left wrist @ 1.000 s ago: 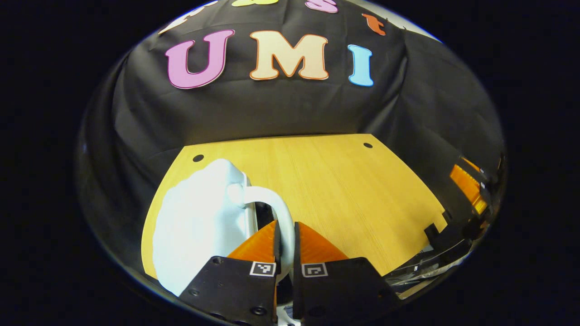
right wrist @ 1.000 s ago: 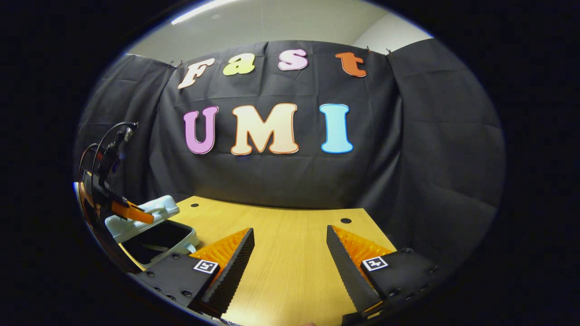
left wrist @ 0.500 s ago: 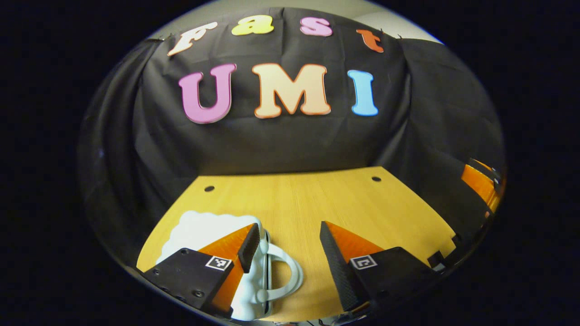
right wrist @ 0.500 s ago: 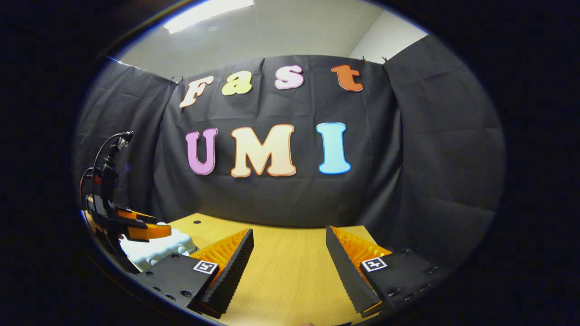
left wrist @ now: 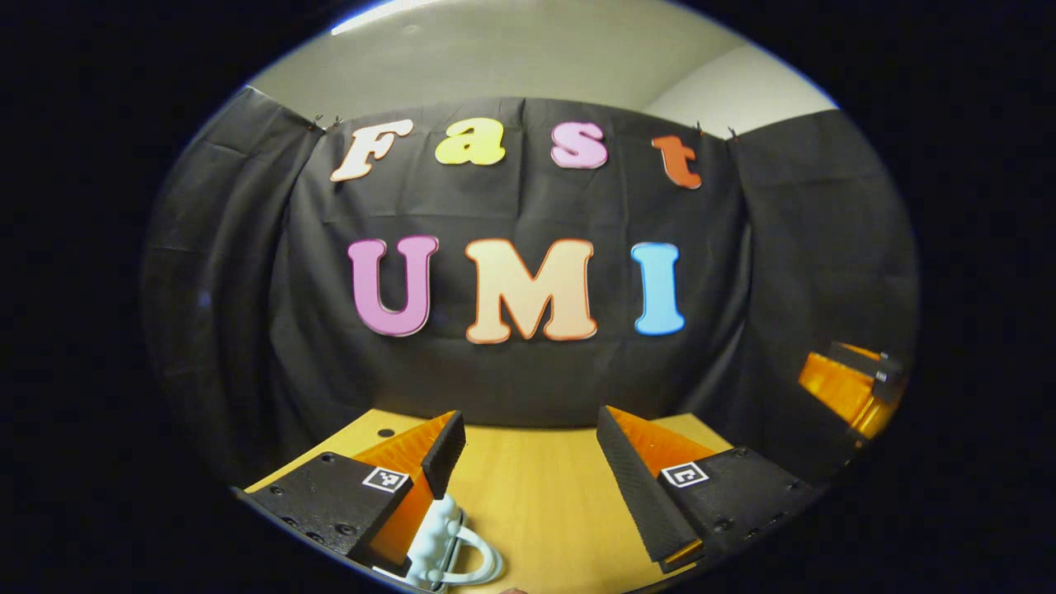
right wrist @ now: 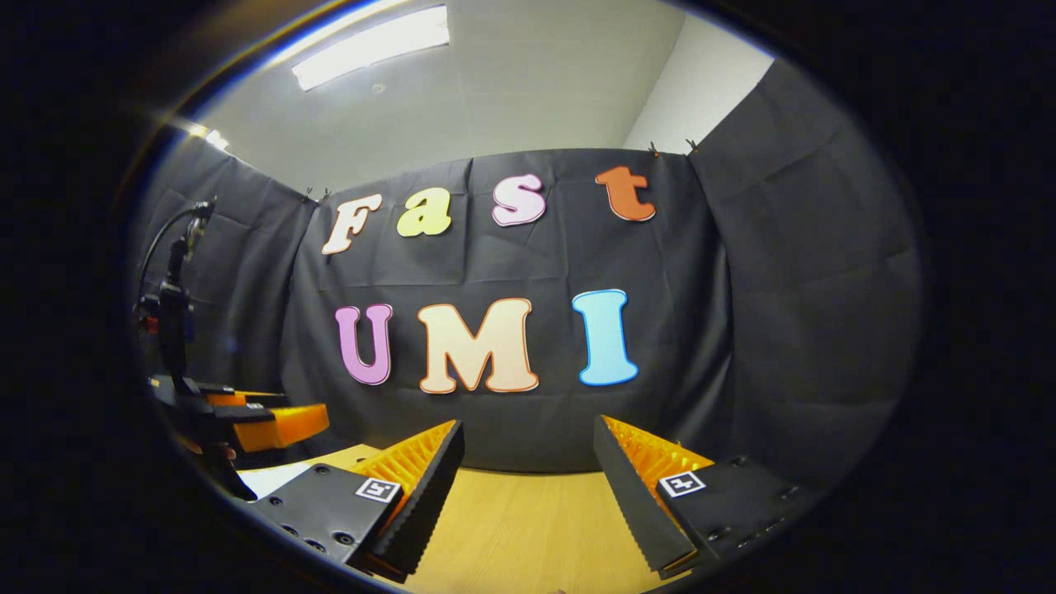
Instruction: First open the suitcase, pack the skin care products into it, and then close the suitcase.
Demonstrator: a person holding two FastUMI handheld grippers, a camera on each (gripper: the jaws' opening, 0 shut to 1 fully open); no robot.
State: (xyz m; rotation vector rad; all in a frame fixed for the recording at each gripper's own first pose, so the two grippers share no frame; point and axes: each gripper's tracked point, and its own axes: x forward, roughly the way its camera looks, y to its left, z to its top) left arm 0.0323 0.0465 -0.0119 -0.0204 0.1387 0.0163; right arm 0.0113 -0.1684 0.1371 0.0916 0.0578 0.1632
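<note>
Pale wood forms the tabletop [left wrist: 536, 511], which ends at the black cloth wall [left wrist: 247, 272] of the booth. In the left gripper view, the left gripper [left wrist: 528, 462] is held above the tabletop with its two fingers spread wide apart and nothing between them. The white suitcase [left wrist: 437, 540] lies on the tabletop just below and behind the left finger; a bumpy shell edge and its curved white handle [left wrist: 483, 557] are visible, the rest being hidden by the gripper body, so whether the case is closed cannot be told from this moment. Far to the right of the suitcase, at the edge of that view, part of the right gripper [left wrist: 846, 388] appears. In the right gripper view, the right gripper [right wrist: 528, 470] likewise has its fingers well apart, empty, over bare tabletop [right wrist: 528, 528]. To its left, the left gripper [right wrist: 276, 421] hangs above a pale sliver of the suitcase [right wrist: 268, 478].
</note>
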